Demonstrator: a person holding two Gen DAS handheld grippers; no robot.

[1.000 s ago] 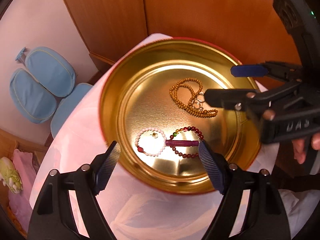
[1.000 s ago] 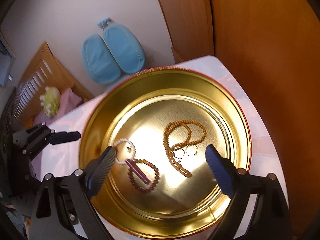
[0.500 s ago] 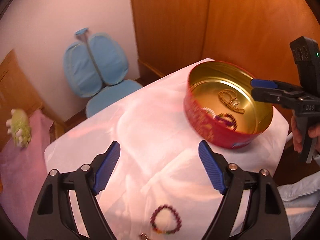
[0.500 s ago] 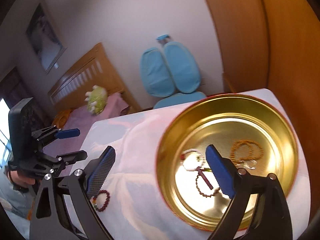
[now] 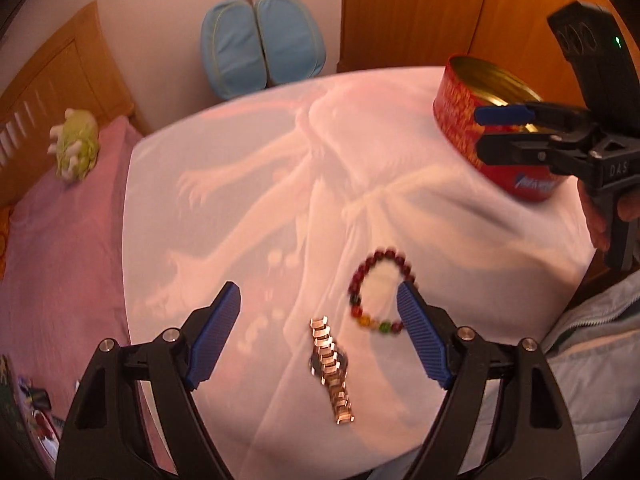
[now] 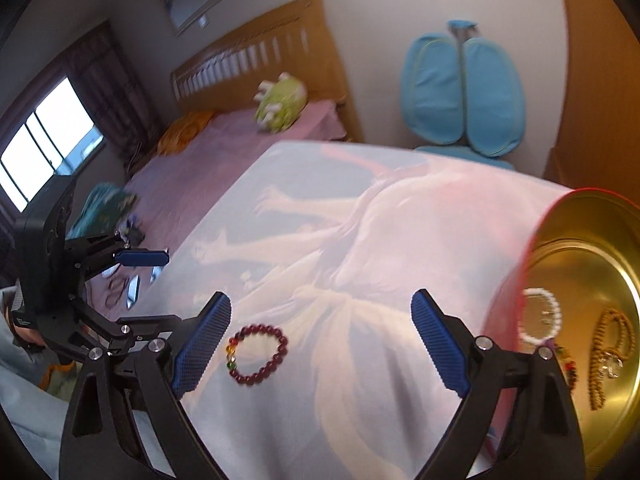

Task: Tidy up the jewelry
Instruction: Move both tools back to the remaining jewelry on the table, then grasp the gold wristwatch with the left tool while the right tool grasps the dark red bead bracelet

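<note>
A dark red bead bracelet (image 5: 380, 292) with a few coloured beads lies on the white cloth, just inside my left gripper's right finger. A metal-link watch (image 5: 330, 364) lies flat beside it, between the fingers of my left gripper (image 5: 320, 320), which hangs open above it and holds nothing. The red tin (image 5: 460, 108) stands at the table's far right corner. My right gripper (image 6: 320, 340) is open and empty over the cloth, with the bracelet (image 6: 258, 354) by its left finger. In the tin (image 6: 592, 216) lie a white bead bracelet (image 6: 540, 320) and wooden beads (image 6: 608, 356).
The printed cloth (image 5: 280, 200) covers a small table. A bed with a pink cover (image 5: 60, 240) and a green plush toy (image 5: 76, 148) lies to the left. A blue chair (image 5: 260, 40) and wooden wardrobe doors (image 5: 420, 12) stand behind. A person's pale jacket (image 5: 592, 344) is at lower right.
Both grippers have swung away from above the tin toward the near side of the table. The red bracelet and the watch have come into view under them. Both stayed open.
</note>
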